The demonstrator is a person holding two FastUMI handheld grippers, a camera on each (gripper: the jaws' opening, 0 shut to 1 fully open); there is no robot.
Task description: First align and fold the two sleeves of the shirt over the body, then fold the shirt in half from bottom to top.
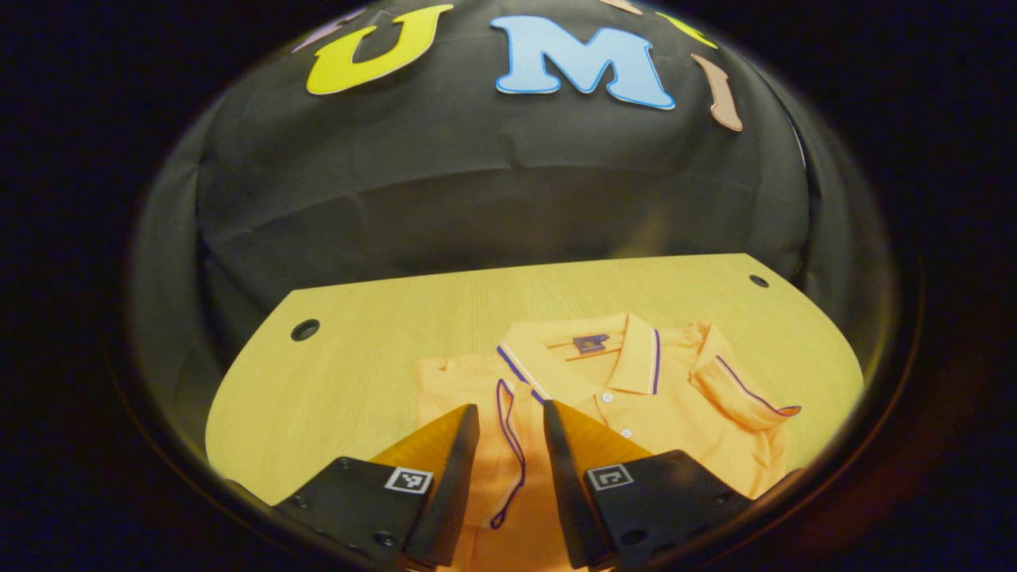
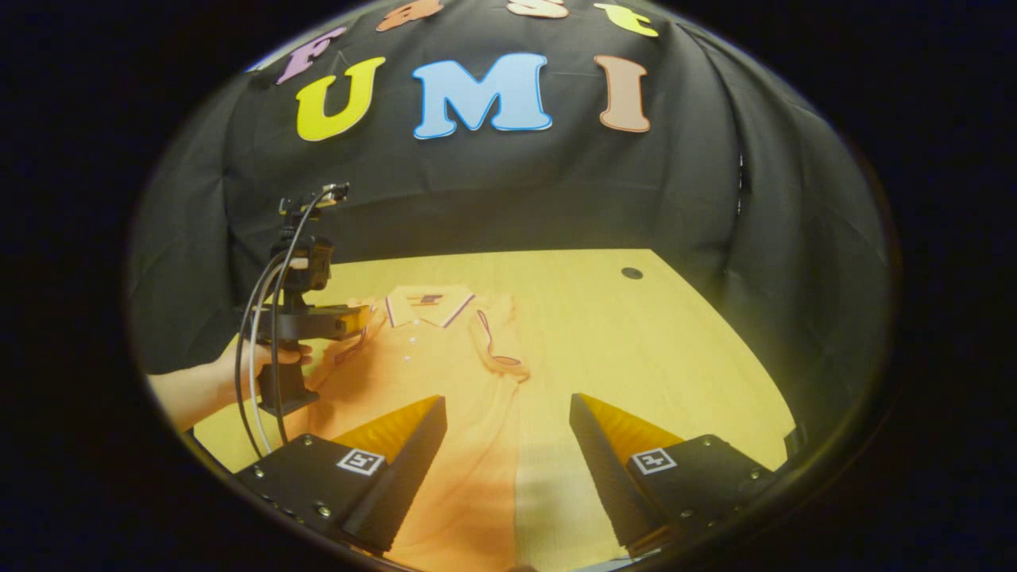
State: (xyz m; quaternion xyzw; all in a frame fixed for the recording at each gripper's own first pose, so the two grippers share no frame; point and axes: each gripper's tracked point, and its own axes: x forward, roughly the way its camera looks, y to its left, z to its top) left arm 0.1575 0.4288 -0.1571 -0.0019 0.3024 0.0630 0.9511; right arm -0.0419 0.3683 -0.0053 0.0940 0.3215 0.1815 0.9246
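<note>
Left gripper view, nearest first: left gripper [image 1: 511,417] at six o'clock, narrowly parted, poised over a folded sleeve [image 1: 508,445] edged in purple piping, with cloth showing in the gap between the fingers; impossible to say whether the fingers press on it. Just beyond, an orange short-sleeved polo shirt [image 1: 636,397] spread face up on a pale wooden counter [image 1: 357,373], buttons at centre, purple-striped collar [image 1: 628,357] toward twelve o'clock. At three o'clock, the other sleeve [image 1: 735,381] already turned in over the body. Farther off, a round dark hole [image 1: 304,329] in the counter at ten o'clock.

Right gripper view, nearest first: right gripper [image 2: 507,413] at six o'clock, spread wide, clasping nothing, hovering above the shirt's lower side edge where orange cloth meets bare wood. At nine o'clock, a hand [image 2: 262,357] clutching the handle of the other gripper, cables looping down from the camera mounted on top, its tips over the shirt's sleeve. Beyond, collar at eleven o'clock, black cloth wall behind.
</note>
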